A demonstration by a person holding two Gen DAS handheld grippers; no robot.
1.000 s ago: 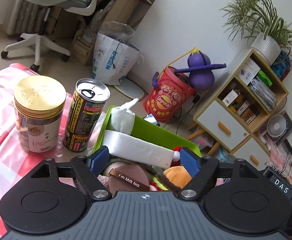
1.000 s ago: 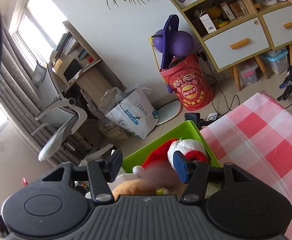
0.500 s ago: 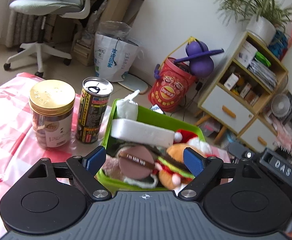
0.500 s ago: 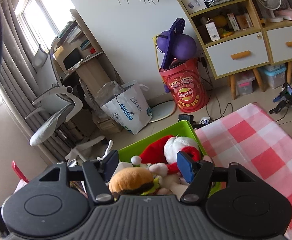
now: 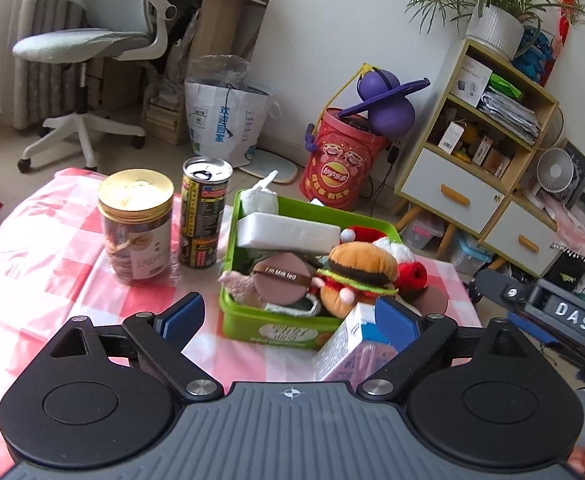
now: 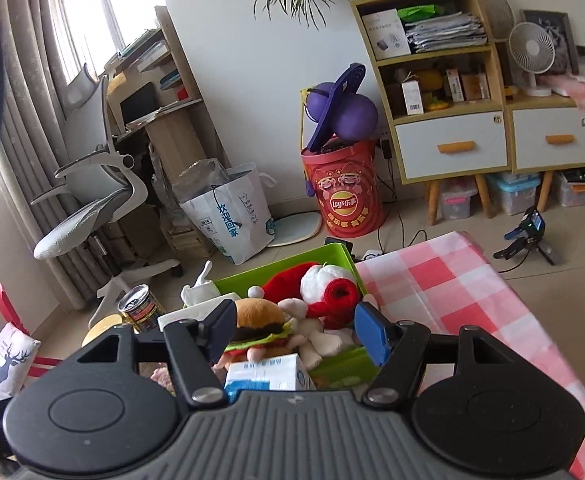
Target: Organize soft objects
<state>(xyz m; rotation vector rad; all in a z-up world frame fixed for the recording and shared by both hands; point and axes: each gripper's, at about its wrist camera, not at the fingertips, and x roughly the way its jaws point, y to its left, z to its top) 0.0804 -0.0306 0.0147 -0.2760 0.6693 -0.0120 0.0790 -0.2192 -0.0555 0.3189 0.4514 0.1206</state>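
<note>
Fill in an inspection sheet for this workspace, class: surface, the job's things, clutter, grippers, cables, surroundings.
Surface: pink-and-white checked tablecloth.
Job's things: green bin holds a burger plush, Santa plush, brown round cushion and white foam block.
Clutter: gold-lidded jar and drink can left of the bin; milk carton in front of it.
Grippers: left gripper opening, nothing pressed; right gripper open, empty.
Cables: black cords on the floor by the red barrel.
Surroundings: office chair, shelf unit, fan.
</note>
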